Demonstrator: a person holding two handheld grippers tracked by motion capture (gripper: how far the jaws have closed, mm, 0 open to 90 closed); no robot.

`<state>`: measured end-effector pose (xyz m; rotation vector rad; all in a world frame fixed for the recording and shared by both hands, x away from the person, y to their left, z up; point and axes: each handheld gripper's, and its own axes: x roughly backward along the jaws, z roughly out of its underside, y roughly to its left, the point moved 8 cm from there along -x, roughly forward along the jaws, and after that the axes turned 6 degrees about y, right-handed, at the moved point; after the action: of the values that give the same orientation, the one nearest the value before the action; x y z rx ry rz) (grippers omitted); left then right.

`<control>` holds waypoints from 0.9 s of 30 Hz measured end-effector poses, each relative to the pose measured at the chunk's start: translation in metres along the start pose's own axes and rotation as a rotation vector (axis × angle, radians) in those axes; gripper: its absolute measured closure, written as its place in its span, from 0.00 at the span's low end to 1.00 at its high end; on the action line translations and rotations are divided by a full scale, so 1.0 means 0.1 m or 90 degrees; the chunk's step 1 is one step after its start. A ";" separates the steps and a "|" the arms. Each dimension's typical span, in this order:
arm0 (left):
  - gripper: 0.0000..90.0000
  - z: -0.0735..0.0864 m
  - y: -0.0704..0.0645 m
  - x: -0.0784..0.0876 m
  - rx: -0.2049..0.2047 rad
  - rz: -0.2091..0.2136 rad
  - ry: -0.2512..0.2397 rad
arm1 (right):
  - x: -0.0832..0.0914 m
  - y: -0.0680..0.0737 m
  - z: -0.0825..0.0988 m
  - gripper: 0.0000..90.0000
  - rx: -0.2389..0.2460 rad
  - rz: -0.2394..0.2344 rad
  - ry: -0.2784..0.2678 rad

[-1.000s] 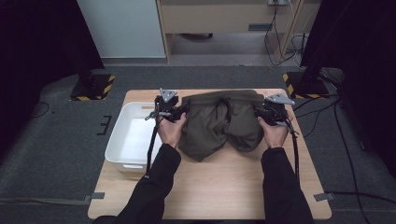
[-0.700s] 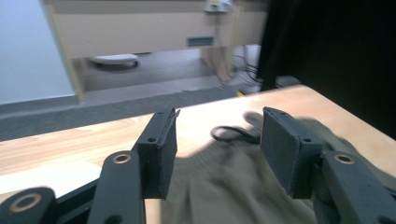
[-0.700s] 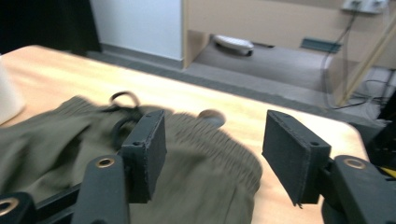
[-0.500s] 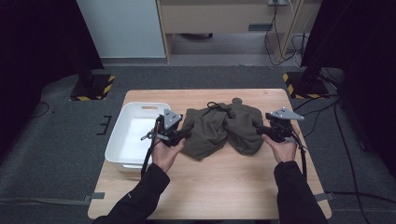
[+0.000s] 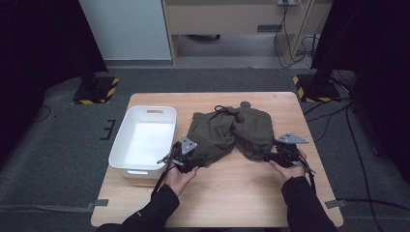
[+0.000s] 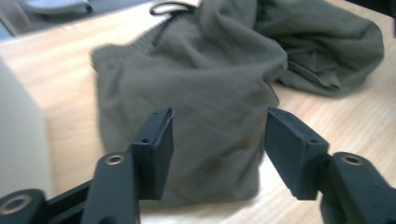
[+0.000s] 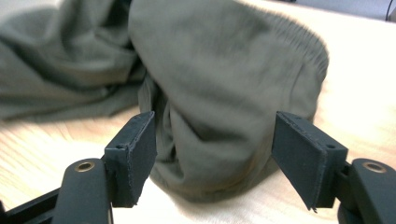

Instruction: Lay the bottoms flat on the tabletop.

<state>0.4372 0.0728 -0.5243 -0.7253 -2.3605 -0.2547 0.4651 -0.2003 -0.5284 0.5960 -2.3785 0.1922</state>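
Nearest the person, two dark-sleeved forearms lie over the pale wooden bench (image 5: 232,193), each hand carrying a claw. The left claw (image 5: 193,162) has its black, flat-faced jaws spread, having just been opening, and a rounded fold of the olive garment (image 5: 232,133) sits between them without either pad pressing it, as the left gripper view shows (image 6: 205,130). The right claw (image 5: 270,155) is likewise spread and has just been widening; in the right gripper view a soft, ribbed-edged lobe of the same cloth (image 7: 219,102) lies between the jaws, untouched by the pads. The garment is a matte, crumpled heap bunched into two lobes, resting on the bench just ahead of and between both claws, with a dark drawstring (image 5: 223,110) looping out at its far edge. To the outer side of the left claw stands a white plastic tub (image 5: 126,145), rectangular with rounded corners and a handle slot, nothing in it. Fine stitching on the cloth is blurred.
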 end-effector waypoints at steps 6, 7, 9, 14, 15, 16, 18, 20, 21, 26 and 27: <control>0.45 0.16 -0.08 -0.20 -0.027 -0.023 0.034 | -0.15 -0.02 0.12 0.36 0.027 0.025 0.044; 0.45 0.17 -0.07 -0.23 -0.030 -0.030 0.040 | -0.18 -0.03 0.13 0.38 0.022 0.025 0.051; 0.48 0.20 -0.06 -0.28 -0.030 -0.036 0.047 | -0.21 -0.02 0.16 0.42 0.024 0.021 0.062; 0.63 0.24 0.00 -0.35 -0.017 -0.043 0.068 | -0.24 -0.02 0.18 0.61 0.032 0.020 0.065; 0.68 0.25 0.00 -0.35 -0.017 -0.045 0.071 | -0.24 -0.03 0.18 0.68 0.036 0.024 0.065; 0.72 0.26 0.00 -0.35 -0.016 -0.045 0.079 | -0.24 -0.03 0.18 0.72 0.037 0.023 0.065; 0.80 0.27 0.00 -0.35 -0.015 -0.042 0.087 | -0.25 -0.03 0.18 0.82 0.034 0.017 0.071; 0.91 0.26 0.01 -0.32 -0.015 -0.046 0.089 | -0.24 -0.03 0.18 0.91 0.036 0.014 0.071; 0.95 0.25 0.01 -0.29 -0.016 -0.047 0.086 | -0.23 -0.04 0.17 0.94 0.037 0.014 0.067; 0.99 0.07 -0.03 -0.07 -0.005 -0.031 0.060 | -0.09 -0.09 0.07 0.98 0.036 0.008 0.037; 0.99 0.02 -0.04 -0.01 -0.004 -0.027 0.050 | -0.05 -0.10 0.05 0.98 0.041 0.008 0.030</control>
<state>0.4345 0.0694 -0.5264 -0.6577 -2.3030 -0.3032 0.4706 -0.2087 -0.5354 0.6004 -2.3383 0.2858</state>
